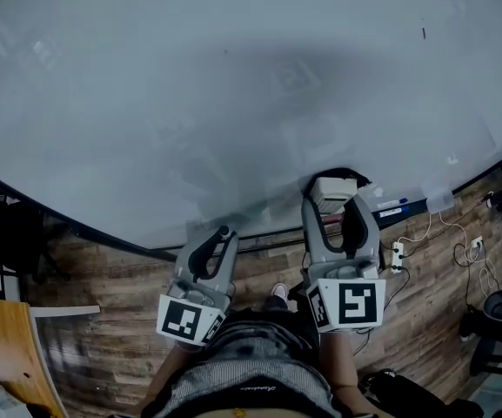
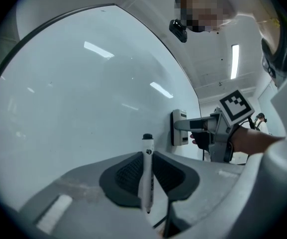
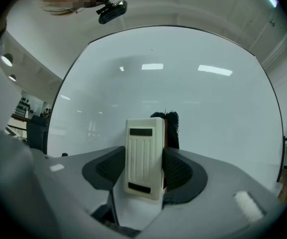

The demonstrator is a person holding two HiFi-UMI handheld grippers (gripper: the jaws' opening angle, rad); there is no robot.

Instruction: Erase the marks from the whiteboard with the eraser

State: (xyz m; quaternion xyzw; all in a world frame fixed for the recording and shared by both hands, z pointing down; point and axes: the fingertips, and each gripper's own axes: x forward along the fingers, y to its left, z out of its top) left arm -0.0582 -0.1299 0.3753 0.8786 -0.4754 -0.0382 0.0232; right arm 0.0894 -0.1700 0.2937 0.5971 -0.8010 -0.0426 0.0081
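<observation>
The right gripper (image 3: 144, 172) pinches the eraser (image 3: 144, 151), a white plastic block with a ribbed back and two dark rectangular patches whose print cannot be read. Dark fuzzy felt shows behind its upper right corner, facing the whiteboard (image 3: 213, 108). In the left gripper view the eraser seems to lie flat against the board, near its bottom edge and right of the middle.

The left gripper (image 2: 147, 177) is closed on a slim marker (image 2: 146, 158) with a smooth white barrel and a black cap. It stands upright between black, finely ridged pads (image 2: 128, 176). The small black print on the barrel is too small to read.

The board is glossy and pale, and mirrors the ceiling lights. A short dark stroke (image 1: 424, 33) sits near its upper right corner. Below its dark bottom edge lies a wood-plank floor (image 1: 103, 320).
</observation>
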